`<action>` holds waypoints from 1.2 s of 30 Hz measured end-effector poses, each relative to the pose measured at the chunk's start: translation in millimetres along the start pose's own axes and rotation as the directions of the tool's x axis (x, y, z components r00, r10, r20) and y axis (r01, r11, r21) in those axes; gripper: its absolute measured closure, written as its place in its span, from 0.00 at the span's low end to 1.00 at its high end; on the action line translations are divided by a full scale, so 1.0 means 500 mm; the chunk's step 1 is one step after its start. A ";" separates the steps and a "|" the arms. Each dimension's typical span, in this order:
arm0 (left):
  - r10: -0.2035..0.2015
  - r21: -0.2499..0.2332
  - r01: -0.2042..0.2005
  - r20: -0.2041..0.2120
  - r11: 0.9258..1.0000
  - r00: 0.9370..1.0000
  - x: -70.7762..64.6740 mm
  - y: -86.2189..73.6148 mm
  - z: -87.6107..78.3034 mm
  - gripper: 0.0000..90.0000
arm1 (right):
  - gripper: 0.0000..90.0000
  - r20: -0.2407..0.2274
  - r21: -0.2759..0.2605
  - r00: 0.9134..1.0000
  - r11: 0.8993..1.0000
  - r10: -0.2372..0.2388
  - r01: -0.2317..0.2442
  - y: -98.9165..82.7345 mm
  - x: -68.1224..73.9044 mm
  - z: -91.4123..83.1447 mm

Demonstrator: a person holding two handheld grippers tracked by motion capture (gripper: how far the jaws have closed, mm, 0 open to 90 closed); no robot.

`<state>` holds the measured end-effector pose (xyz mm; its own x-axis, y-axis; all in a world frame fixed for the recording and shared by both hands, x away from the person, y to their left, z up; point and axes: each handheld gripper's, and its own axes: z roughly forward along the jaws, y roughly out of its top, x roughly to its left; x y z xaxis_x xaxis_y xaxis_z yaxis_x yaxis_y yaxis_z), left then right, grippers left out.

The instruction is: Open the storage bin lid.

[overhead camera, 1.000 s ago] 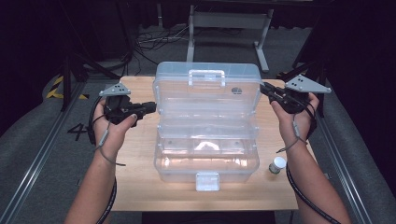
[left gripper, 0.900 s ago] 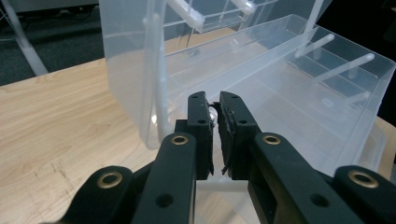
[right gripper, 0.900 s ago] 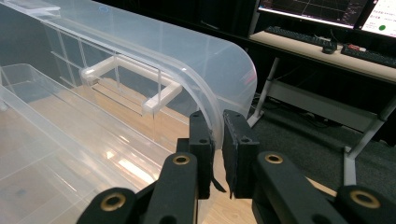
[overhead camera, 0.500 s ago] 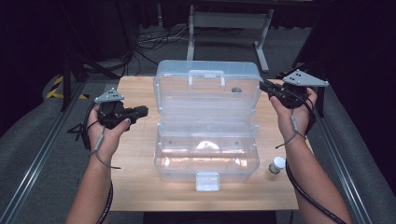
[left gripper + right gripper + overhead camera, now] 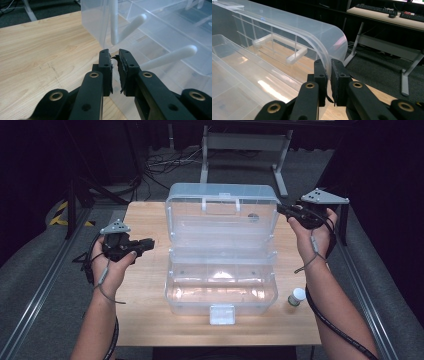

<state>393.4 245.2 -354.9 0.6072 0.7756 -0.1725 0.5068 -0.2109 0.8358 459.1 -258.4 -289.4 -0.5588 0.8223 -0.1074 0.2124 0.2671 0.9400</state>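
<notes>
A clear plastic toolbox stands open in the middle of the wooden table (image 5: 145, 320). Its lid (image 5: 222, 217) is raised behind the base (image 5: 222, 287). My right gripper (image 5: 281, 209) is at the lid's right end. In the right gripper view the lid's curved rim (image 5: 294, 27) runs down between the jaws, and the right gripper (image 5: 328, 65) is shut on it. My left gripper (image 5: 149, 243) hovers left of the box, a short way off its side wall. The left gripper (image 5: 114, 56) has only a narrow gap between its pads and holds nothing. The box wall (image 5: 95, 25) lies just ahead of it.
A small white-capped bottle (image 5: 297, 296) stands on the table right of the box base. The box's front latch (image 5: 221, 314) hangs toward the near edge. White support arms (image 5: 175, 53) link the lid and the inner tray. Dark floor, cables and a metal stand lie beyond the table.
My left gripper has drawn back from the box's left side, leftward and lower toward the table. The right gripper has stayed at the lid's right end.
</notes>
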 end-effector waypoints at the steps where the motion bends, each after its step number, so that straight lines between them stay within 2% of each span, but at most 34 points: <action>1: -0.004 0.001 0.004 -0.002 1.000 1.000 0.001 -0.002 -0.001 0.90 | 0.94 0.000 0.002 1.000 1.000 -0.001 0.001 0.001 -0.001 0.002; 21: -0.052 0.023 0.053 -0.062 0.998 0.997 0.014 -0.047 -0.035 0.90 | 0.95 -0.012 0.004 0.997 0.997 0.071 -0.071 0.002 -0.033 0.053; 32: -0.068 0.030 0.070 -0.070 0.997 0.995 0.027 -0.061 -0.036 0.90 | 0.95 -0.031 0.014 0.994 0.994 0.104 -0.104 0.001 -0.051 0.077; 36: -0.063 0.031 0.065 -0.065 0.997 0.996 0.030 -0.061 -0.031 0.90 | 0.94 -0.048 0.018 0.992 0.993 0.119 -0.118 -0.001 -0.061 0.087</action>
<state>377.5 272.5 -375.1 0.5328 0.8244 -0.1907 0.5644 -0.1783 0.8060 511.0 -261.7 -300.5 -0.5673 0.8233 0.0211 0.2918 0.1769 0.9400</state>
